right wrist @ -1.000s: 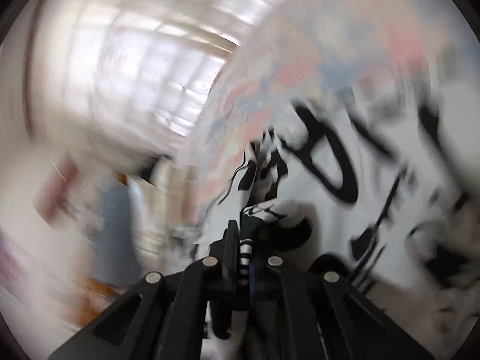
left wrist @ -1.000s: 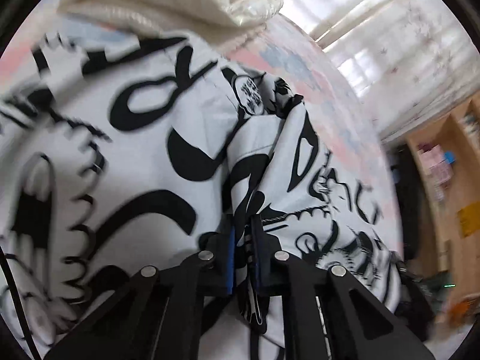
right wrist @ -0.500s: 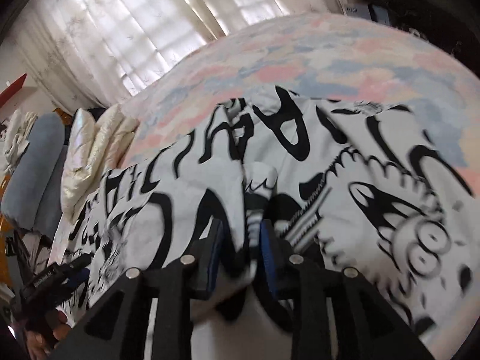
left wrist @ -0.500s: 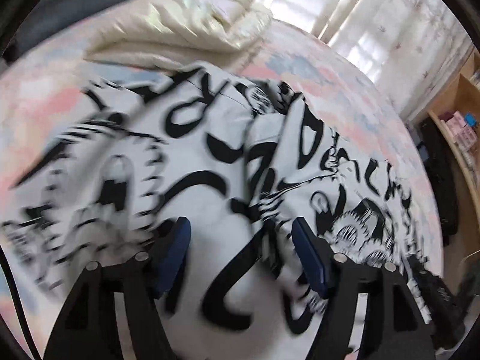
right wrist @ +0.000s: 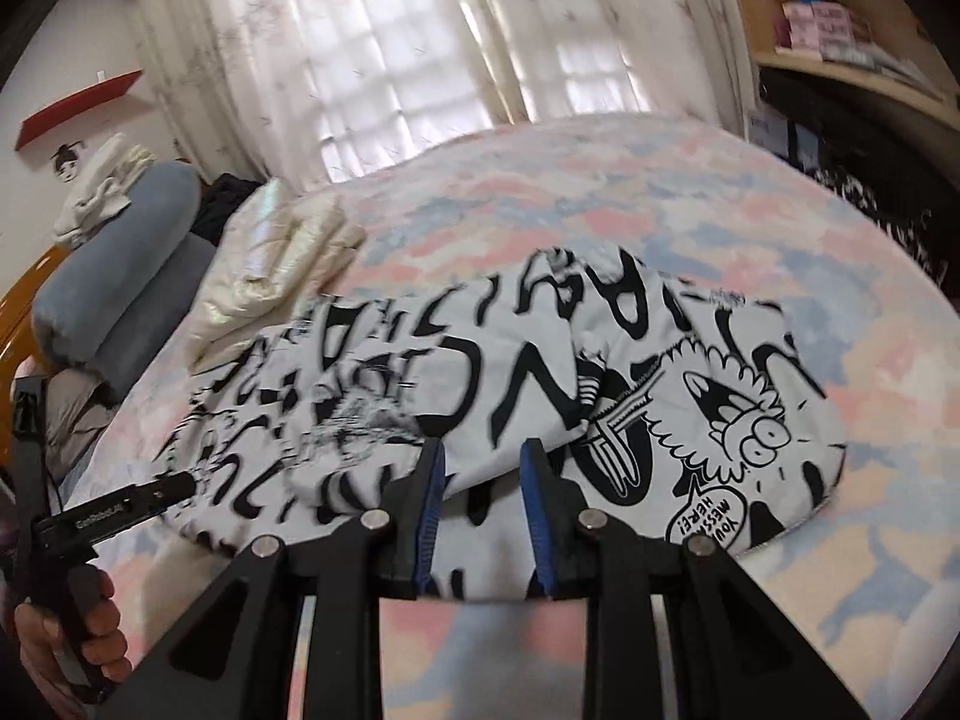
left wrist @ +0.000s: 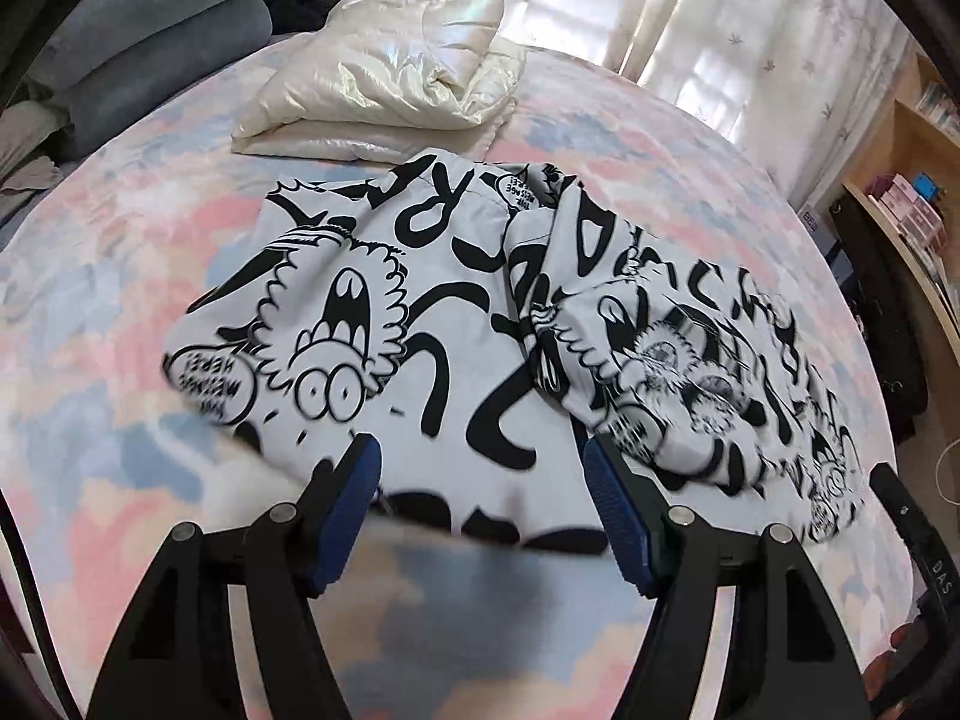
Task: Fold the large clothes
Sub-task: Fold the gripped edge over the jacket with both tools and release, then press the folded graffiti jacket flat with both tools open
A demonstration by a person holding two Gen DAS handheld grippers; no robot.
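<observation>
A white garment (left wrist: 420, 300) with black cartoon print lies spread on the pastel pink-and-blue bed (left wrist: 90, 300), one part folded over its right side in the left wrist view. My left gripper (left wrist: 480, 456) hovers above the garment's near edge, open wide, with nothing between its blue pads. In the right wrist view the same garment (right wrist: 510, 360) lies below my right gripper (right wrist: 483, 453), which is open by a narrower gap and holds nothing. At that view's left edge a hand (right wrist: 54, 630) holds the left gripper's black frame (right wrist: 108, 510).
A folded cream puffy jacket (left wrist: 390, 78) lies just beyond the garment. Grey-blue bolsters (right wrist: 120, 252) sit at the head of the bed. Curtains cover the window behind, and a wooden shelf (left wrist: 912, 180) stands past the bed's right side.
Both grippers were shut on folds of the garment; both have let go, opened, and pulled up and back. The garment now lies loose on the bed.
</observation>
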